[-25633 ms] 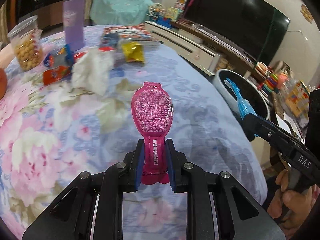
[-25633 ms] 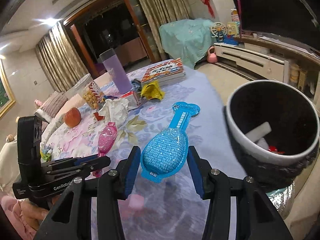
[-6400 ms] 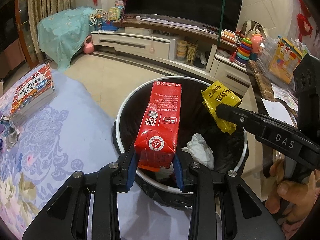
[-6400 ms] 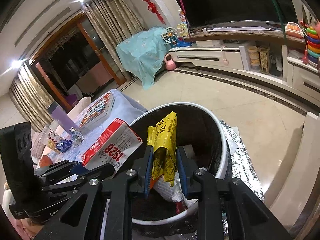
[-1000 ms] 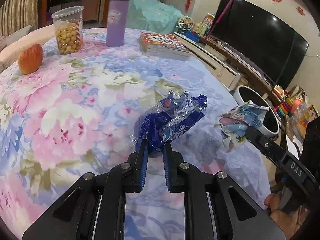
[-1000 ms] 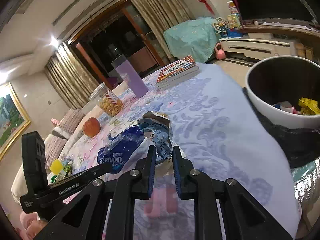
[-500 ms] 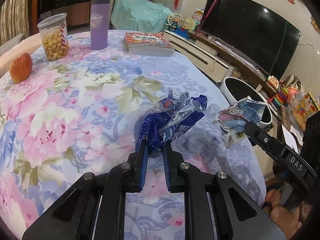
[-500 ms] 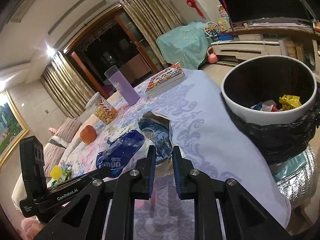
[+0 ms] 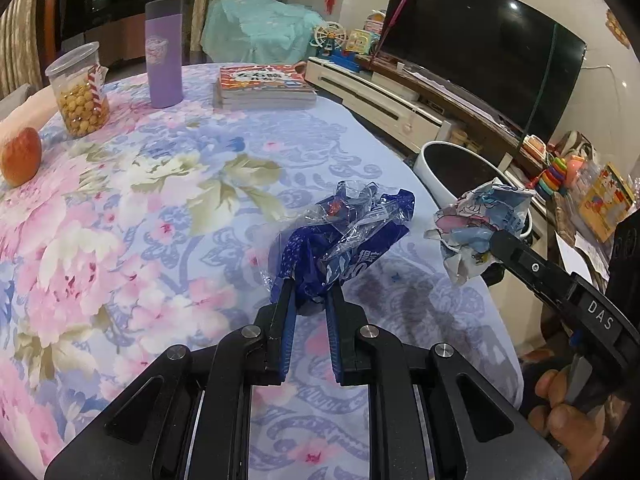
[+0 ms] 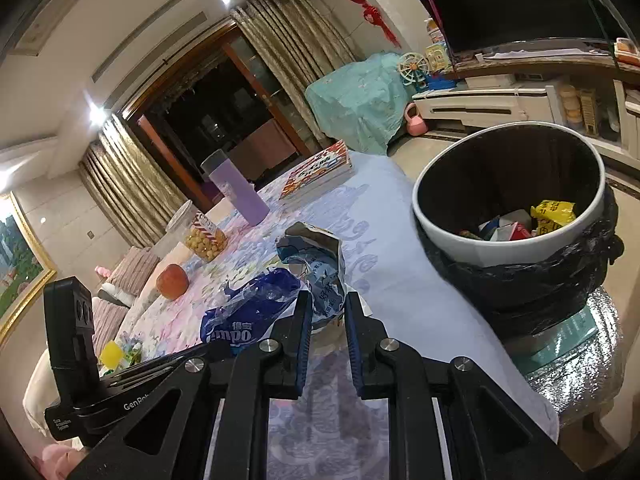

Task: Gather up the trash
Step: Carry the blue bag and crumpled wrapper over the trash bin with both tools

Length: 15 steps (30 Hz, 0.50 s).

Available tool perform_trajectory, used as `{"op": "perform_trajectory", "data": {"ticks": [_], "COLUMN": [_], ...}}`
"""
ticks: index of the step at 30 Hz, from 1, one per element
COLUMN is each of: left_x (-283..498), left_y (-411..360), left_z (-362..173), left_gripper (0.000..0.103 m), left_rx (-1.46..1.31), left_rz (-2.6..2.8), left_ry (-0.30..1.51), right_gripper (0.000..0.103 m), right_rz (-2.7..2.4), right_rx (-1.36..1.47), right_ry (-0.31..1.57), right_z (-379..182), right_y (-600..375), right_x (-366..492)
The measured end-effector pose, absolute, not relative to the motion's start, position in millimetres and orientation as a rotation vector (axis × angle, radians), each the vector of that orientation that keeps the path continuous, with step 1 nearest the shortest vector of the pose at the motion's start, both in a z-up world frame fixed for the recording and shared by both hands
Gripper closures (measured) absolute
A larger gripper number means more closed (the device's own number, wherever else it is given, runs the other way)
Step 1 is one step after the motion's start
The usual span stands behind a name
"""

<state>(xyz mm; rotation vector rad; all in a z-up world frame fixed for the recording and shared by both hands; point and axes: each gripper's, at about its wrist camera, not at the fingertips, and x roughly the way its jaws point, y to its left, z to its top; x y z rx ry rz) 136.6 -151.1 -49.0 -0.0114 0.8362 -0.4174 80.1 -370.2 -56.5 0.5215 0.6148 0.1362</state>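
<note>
My left gripper is shut on a crumpled blue plastic wrapper and holds it above the floral tablecloth. The wrapper also shows in the right wrist view. My right gripper is shut on a crumpled pale blue printed wrapper, which also shows in the left wrist view. The white trash bin with a black liner stands just past the table's edge, to the right. It holds a yellow packet and other trash.
On the table stand a purple tumbler, a jar of yellow snacks, an apple and a stack of books. A TV and a low cabinet stand behind the bin.
Both grippers have moved toward the bin with their wrappers still held. The bin looms larger and nearer in the right wrist view.
</note>
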Motion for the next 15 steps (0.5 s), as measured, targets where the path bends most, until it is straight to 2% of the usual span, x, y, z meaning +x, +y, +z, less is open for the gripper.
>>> {"op": "perform_trajectory", "data": {"ticks": [15], "left_x": [142.3], "left_y": [-185.4], "left_z": [-45.2], "left_gripper": [0.090], "left_rx": [0.032], "left_rz": [-0.464], "left_ry": [0.830], "right_gripper": [0.086], "right_rz": [0.093], "right_rx": [0.544], "right_ry": [0.575], "right_z": [-48.4], "right_y": [-399.6], "right_x": [73.3]}}
